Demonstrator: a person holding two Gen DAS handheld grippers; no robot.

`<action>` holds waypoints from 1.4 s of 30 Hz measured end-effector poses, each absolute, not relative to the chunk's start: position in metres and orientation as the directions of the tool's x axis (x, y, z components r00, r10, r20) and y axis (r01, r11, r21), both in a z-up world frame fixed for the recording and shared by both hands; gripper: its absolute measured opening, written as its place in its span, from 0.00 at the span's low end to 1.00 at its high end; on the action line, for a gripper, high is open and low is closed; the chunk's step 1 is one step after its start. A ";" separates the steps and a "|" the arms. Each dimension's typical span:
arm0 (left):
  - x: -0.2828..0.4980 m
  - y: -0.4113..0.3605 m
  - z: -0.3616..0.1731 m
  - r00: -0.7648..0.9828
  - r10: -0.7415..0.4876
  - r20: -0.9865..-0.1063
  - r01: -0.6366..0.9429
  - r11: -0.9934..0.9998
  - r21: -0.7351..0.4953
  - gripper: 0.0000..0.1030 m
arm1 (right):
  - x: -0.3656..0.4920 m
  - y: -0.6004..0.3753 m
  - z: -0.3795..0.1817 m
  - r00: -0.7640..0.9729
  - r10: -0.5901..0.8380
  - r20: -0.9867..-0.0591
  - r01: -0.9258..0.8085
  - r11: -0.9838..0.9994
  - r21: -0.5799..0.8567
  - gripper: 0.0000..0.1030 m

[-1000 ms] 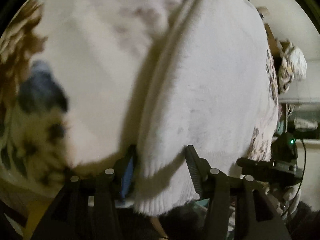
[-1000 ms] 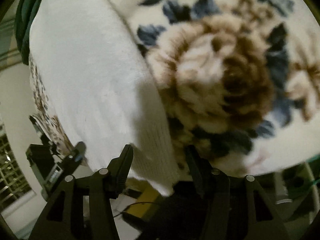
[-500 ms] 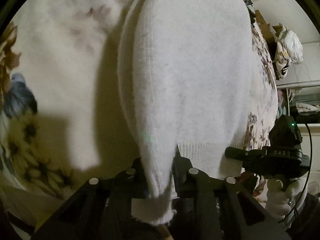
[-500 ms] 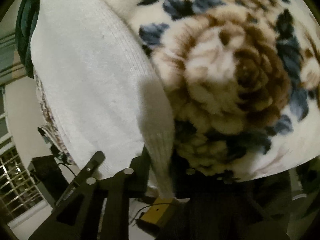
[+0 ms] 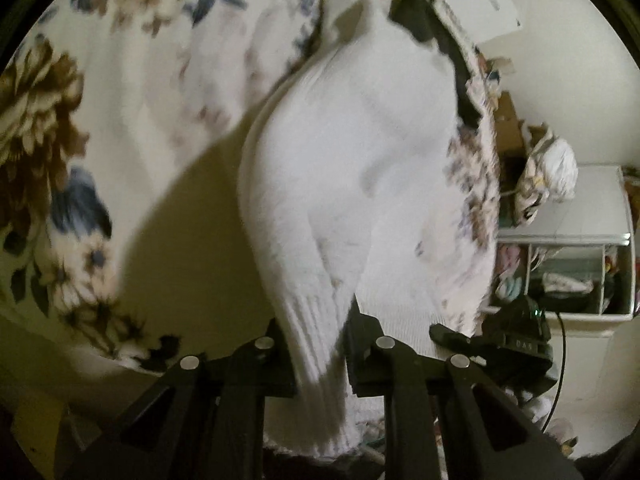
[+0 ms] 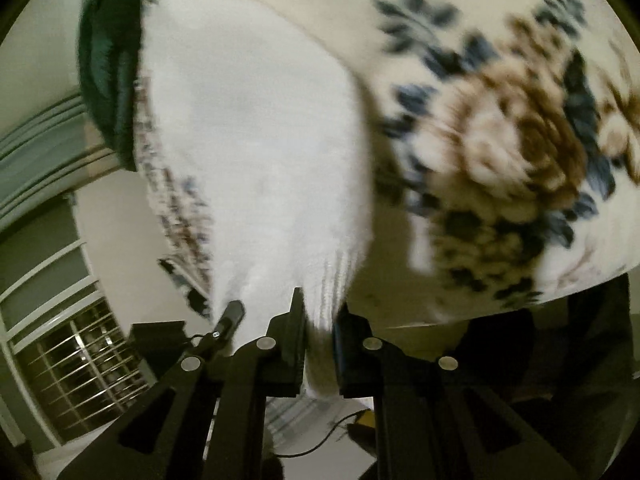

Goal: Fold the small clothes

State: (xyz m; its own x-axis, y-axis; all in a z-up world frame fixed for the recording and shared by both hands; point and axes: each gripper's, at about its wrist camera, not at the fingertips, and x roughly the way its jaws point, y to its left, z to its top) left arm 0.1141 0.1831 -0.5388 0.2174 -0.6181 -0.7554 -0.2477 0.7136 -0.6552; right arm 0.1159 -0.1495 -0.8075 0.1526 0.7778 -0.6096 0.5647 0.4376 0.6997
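The white sweater was soft and fuzzy, with ribbed lines along its bottom edge, and it hung over a fluffy blanket with big brown and blue flowers. The left gripper pinched one bunched-up corner tight. The right gripper was closing and squeezed the other corner.

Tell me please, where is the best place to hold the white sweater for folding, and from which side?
Grip the sweater at its ribbed hem, coming from the edge of the floral blanket, probably one corner each. The ribbing is thick and bunches into a firm pleat that narrow jaws can pinch. The left gripper and right gripper are each shut on such a hem corner.
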 end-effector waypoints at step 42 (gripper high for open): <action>0.443 0.161 -0.529 0.382 -0.397 -0.835 -0.085 0.884 -0.459 0.08 | 0.500 -0.178 -0.733 0.242 0.420 -0.875 0.211 0.857 0.470 0.05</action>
